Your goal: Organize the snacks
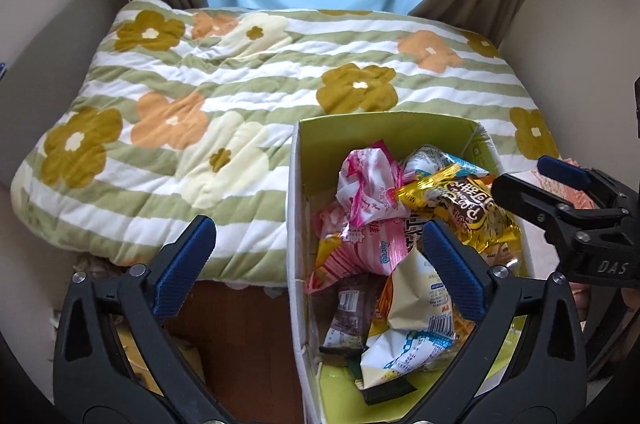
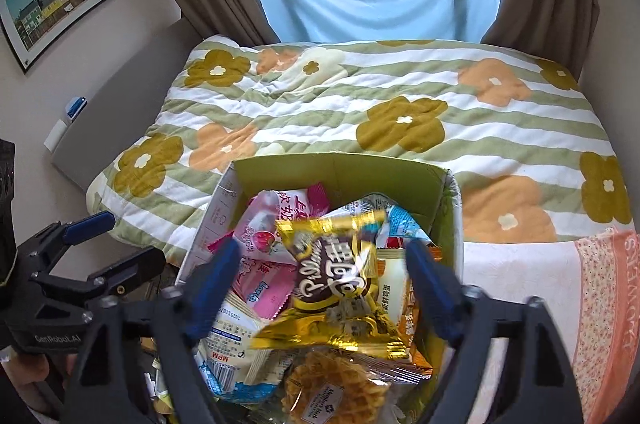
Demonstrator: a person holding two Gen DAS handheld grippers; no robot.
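A green cardboard box (image 1: 384, 127) (image 2: 340, 171) stands at the foot of the bed, full of snack packets. A gold and brown packet (image 1: 460, 199) (image 2: 340, 276) lies on top, beside pink strawberry packets (image 1: 368, 183) (image 2: 264, 236) and a waffle packet (image 2: 332, 388). My left gripper (image 1: 320, 256) is open and empty, straddling the box's left wall. My right gripper (image 2: 320, 284) is open above the box, with the gold packet lying between its fingers; nothing is gripped. It also shows in the left wrist view (image 1: 536, 179) at the box's right edge.
A bed with a green-striped flowered quilt (image 1: 240, 71) (image 2: 400, 103) lies behind the box. An orange floral cloth (image 2: 600, 304) lies to the right. Brown curtains and a blue sheet cover the window. Wooden floor (image 1: 248, 344) shows left of the box.
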